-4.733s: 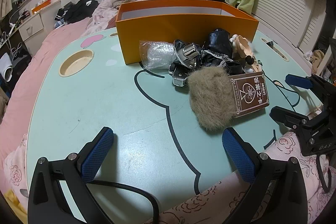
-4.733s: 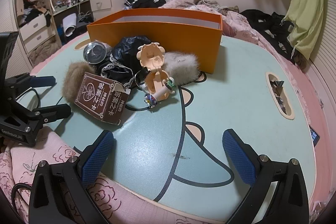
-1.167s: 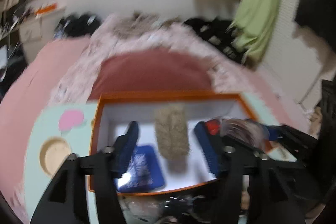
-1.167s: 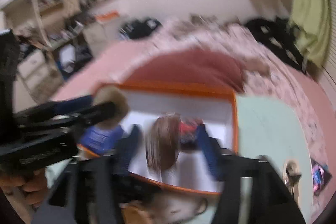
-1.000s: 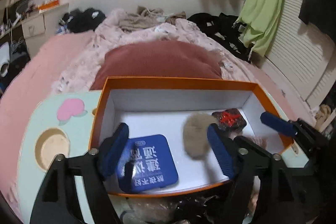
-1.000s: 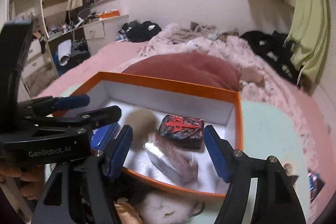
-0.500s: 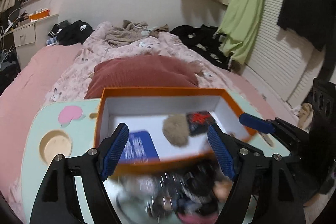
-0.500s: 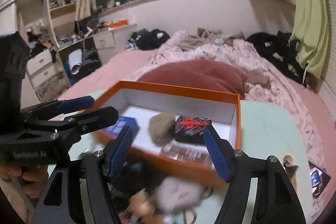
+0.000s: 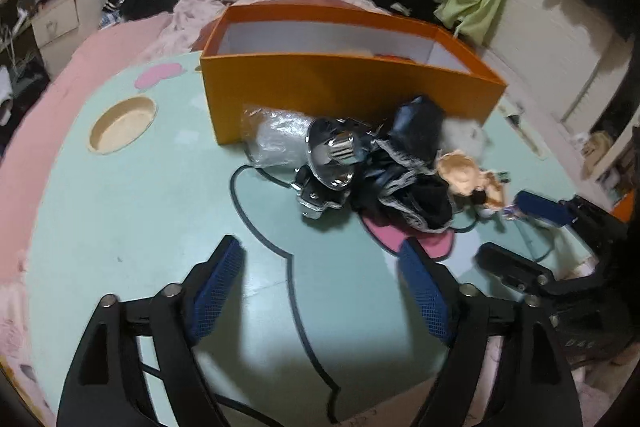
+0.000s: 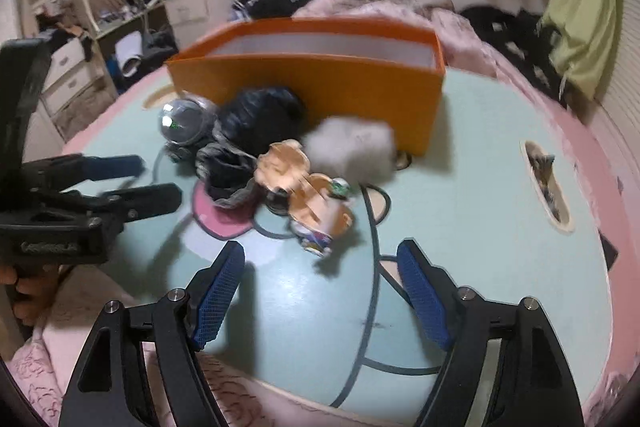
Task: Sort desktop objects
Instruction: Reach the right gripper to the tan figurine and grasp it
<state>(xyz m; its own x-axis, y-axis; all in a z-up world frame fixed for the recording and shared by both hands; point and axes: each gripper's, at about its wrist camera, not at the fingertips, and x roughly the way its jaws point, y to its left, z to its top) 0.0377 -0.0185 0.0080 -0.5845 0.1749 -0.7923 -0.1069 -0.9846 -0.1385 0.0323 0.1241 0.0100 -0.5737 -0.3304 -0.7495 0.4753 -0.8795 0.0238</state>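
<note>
both tongs, left [image 9: 320, 291] and right [image 10: 320, 291], are opening with nothing between them, low in frame over the desk [image 9: 120, 211], so each should settle squarely over one item of the clutter [image 9: 384, 171] mid-frame before the orange box [image 9: 344, 87]

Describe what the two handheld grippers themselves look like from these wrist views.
Both match: the left gripper and right gripper have angular black frames with triangular cut-outs and silver screw heads, and fingers faced with blue mesh-textured pads. White lettering, too blurred to read, marks the left gripper's body in the right wrist view. A black cable runs beneath the left gripper.
</note>
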